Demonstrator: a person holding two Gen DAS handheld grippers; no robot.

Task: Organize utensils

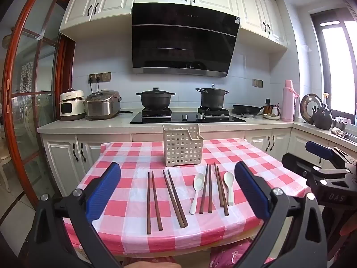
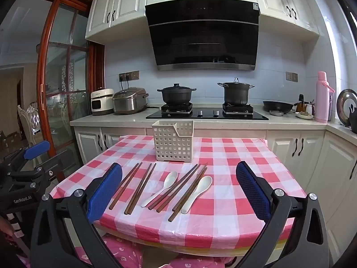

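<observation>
Left hand-held gripper (image 1: 178, 192) nearest lens, jaws fully spread, empty; right hand-held gripper (image 2: 178, 192) same. Desk (image 1: 256, 156) under checked cloth ahead. Basket (image 1: 182, 146) upright at far side, behind utensils. Chopsticks (image 1: 154, 201) lie lengthwise, pointing toward basket, directly before left gripper. Spoons (image 1: 196, 192) among right pairs. Nothing blocks approach.

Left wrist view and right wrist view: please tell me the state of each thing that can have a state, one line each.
Left gripper: jaws open, nothing between them.
Right gripper: jaws open, holding nothing.
Utensil basket: upright on the checked tablecloth, looks empty.
Chopsticks: four pairs lying flat, outside the basket.
Two white spoons: lying flat among the chopsticks.
Casserole pot: lid on, on the left burner.
Stock pot: lid on, on the right burner.
</observation>
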